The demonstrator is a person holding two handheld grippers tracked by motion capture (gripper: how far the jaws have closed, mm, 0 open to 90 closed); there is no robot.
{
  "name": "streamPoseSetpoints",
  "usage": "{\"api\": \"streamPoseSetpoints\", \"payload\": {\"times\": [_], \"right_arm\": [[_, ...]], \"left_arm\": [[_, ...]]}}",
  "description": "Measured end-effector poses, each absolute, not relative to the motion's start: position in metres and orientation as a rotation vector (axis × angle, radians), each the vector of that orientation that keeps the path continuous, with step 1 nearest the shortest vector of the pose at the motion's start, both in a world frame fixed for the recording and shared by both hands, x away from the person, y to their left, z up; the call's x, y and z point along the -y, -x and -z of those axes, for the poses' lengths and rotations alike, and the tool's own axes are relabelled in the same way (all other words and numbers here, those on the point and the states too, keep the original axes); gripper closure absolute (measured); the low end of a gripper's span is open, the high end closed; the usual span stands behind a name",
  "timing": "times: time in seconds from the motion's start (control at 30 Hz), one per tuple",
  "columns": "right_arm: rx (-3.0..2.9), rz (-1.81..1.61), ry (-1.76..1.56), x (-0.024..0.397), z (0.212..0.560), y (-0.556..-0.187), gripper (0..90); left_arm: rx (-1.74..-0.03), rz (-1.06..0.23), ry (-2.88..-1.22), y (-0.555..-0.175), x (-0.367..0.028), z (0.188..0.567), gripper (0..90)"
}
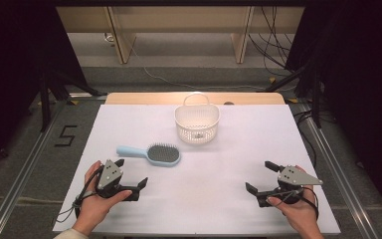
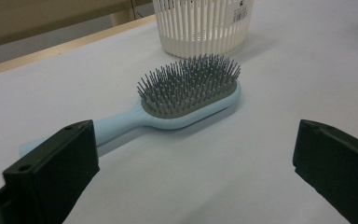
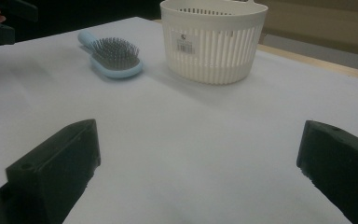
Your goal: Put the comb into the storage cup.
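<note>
A: Where is the hairbrush (image 1: 151, 154)?
B: Left of centre, bristles up, near the basket (image 1: 197, 124). Your left gripper (image 1: 131, 174) is wide, empty, facing it, ready for reaching. Right gripper (image 1: 259, 176) is wide too.

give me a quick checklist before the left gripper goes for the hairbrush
1. Left hand-held gripper open, nothing between its jaws: ok.
2. Light blue plastic hairbrush with grey bristle pad lies flat, bristles up, handle free: ok.
3. Path from left hand-held gripper to hairbrush unobstructed: ok.
4. White slatted plastic basket with handle upright, apart from hairbrush: ok.
5. Basket contents: cannot tell.
6. Right hand-held gripper open, well away from hairbrush: ok.
</note>
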State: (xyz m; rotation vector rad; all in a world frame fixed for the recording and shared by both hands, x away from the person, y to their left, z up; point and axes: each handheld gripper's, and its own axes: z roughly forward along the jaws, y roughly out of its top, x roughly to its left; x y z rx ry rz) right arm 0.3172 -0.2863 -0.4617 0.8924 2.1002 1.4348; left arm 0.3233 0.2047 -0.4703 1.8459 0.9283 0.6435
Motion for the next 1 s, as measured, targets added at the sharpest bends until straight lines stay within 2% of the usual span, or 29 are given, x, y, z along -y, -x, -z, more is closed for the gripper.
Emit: {"api": "streamPoseSetpoints", "payload": {"times": [0.3,0.4,0.5,0.53,0.57,0.6,0.63,0.7,0.73,0.87,1.0], "right_arm": [[-2.097,-1.431,-0.891,0.287,0.461,-0.316,0.1],[-2.096,-1.434,-0.896,0.286,0.462,-0.316,0.1],[-2.097,-1.432,-0.901,0.286,0.463,-0.317,0.1],[-2.102,-1.428,-0.899,0.286,0.464,-0.318,0.1],[-2.102,-1.428,-0.899,0.286,0.464,-0.318,0.1],[-2.103,-1.431,-0.899,0.285,0.464,-0.317,0.1],[-2.103,-1.431,-0.899,0.285,0.464,-0.317,0.1],[-2.103,-1.428,-0.901,0.285,0.463,-0.317,0.1],[-2.101,-1.427,-0.9,0.285,0.464,-0.317,0.1],[-2.104,-1.426,-0.898,0.286,0.464,-0.317,0.2],[-2.112,-1.422,-0.902,0.286,0.464,-0.317,0.2]], "left_arm": [[-0.931,-0.64,-1.838,-0.324,-0.204,0.469,0.0],[-0.946,-0.678,-1.83,-0.326,-0.204,0.466,3.8],[-0.977,-0.739,-1.823,-0.333,-0.205,0.459,20.5],[-1.008,-0.78,-1.829,-0.339,-0.206,0.456,35.0],[-1.008,-0.78,-1.829,-0.339,-0.206,0.456,42.1],[-1.039,-0.798,-1.837,-0.346,-0.207,0.455,53.5],[-1.053,-0.793,-1.841,-0.35,-0.207,0.454,53.5],[-1.092,-0.782,-1.85,-0.363,-0.21,0.453,73.7],[-1.105,-0.789,-1.878,-0.376,-0.213,0.451,88.1],[-1.183,-0.717,-1.898,-0.399,-0.217,0.449,89.8],[-1.291,-0.705,-1.947,-0.429,-0.223,0.458,89.9]]}}
